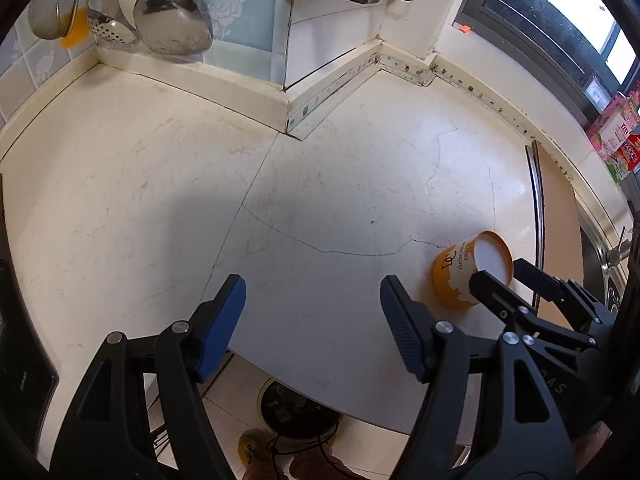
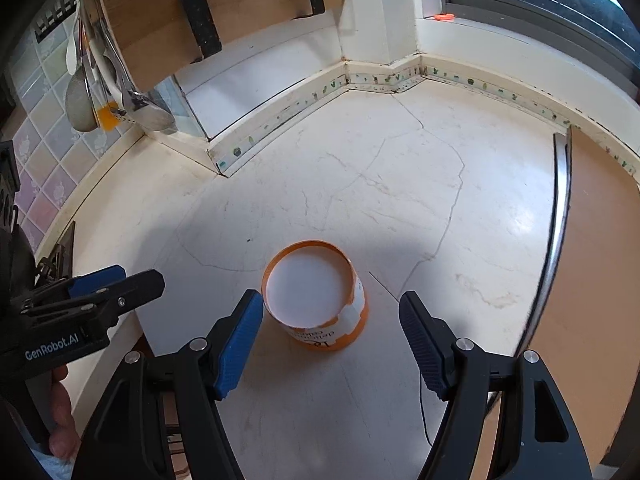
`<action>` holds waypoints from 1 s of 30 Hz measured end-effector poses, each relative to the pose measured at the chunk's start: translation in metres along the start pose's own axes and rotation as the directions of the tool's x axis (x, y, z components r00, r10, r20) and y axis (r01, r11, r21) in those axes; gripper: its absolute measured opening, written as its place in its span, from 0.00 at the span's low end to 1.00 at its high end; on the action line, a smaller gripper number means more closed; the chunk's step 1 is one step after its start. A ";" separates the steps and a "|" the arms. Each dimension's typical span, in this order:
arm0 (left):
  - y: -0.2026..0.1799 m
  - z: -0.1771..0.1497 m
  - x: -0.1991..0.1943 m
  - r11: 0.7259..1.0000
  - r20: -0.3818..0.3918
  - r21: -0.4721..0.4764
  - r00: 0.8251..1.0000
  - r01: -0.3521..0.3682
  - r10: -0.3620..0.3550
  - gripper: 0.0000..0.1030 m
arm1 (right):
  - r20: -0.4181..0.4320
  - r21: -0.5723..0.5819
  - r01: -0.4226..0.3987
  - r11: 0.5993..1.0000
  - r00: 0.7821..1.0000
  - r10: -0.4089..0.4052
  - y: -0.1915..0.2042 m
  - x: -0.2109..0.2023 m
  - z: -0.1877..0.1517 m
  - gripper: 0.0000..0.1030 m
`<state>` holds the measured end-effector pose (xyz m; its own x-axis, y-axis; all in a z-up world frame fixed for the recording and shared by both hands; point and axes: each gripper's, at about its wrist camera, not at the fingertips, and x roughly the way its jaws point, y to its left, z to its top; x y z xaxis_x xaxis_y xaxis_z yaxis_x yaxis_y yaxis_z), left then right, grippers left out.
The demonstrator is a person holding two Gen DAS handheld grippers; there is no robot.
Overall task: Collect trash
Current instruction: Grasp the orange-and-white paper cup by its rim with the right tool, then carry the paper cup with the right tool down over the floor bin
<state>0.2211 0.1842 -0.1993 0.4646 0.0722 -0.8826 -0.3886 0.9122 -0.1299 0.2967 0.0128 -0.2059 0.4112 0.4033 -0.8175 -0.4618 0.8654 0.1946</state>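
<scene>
- Right gripper (image 2: 331, 340) first: jaws spread wide, nothing clamped, and the orange paper cup (image 2: 316, 294) sits just ahead of and between the two blue pads (image 2: 239, 344). Neither pad touches it as far as I can see.
- The cup stands upright on the pale stone countertop (image 2: 400, 200), open mouth up, white inside and looks empty. There's printed lettering on the side, and the rim looks a bit torn on one edge.
- Left gripper (image 1: 312, 328) is also wide open and holding nothing. It hangs over bare counter, with the cup off to its right, near the other tool's tips.
- So my read: this is the approach step for the first piece of trash, grab not done yet. The right hand looks like the one going for it.
- Next move probably calls for pushing the right tool forward and down so the pads straddle the cup wall, then squeezing gently. Thin paper like that could crush or tip if pinched off-centre.
- Further out: ladles (image 1: 172, 20) hang on the tiled wall, and there's a bin-like thing (image 1: 296, 412) on the floor below the counter edge, maybe the drop spot, can't tell for sure.
</scene>
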 end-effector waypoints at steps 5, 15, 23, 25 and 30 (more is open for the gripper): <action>0.000 0.001 0.001 1.000 0.002 0.000 1.000 -0.001 0.001 0.65 | -0.008 -0.013 -0.008 1.000 1.000 0.008 0.005 0.010 0.001 0.70; 0.000 -0.007 -0.004 1.000 -0.002 0.006 1.000 -0.001 0.001 0.65 | 0.019 -0.043 0.002 0.999 1.000 -0.001 0.011 0.011 -0.002 0.54; 0.001 -0.020 -0.018 0.999 0.000 0.036 1.000 0.019 -0.019 0.65 | 0.047 -0.060 0.030 0.998 0.999 -0.027 0.020 -0.009 -0.019 0.51; 0.000 -0.026 -0.021 0.998 -0.002 0.049 1.000 0.026 -0.026 0.65 | 0.049 -0.055 0.034 0.998 0.998 -0.031 0.022 -0.015 -0.025 0.51; 0.000 -0.042 -0.032 0.996 -0.011 0.084 0.999 0.042 -0.041 0.65 | 0.055 -0.035 0.044 0.998 0.998 -0.042 0.028 -0.032 -0.045 0.51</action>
<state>0.1724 0.1652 -0.1901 0.4715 0.0299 -0.8813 -0.3006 0.9450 -0.1287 0.2348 0.0109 -0.1985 0.4724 0.3825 -0.7941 -0.4706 0.8712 0.1397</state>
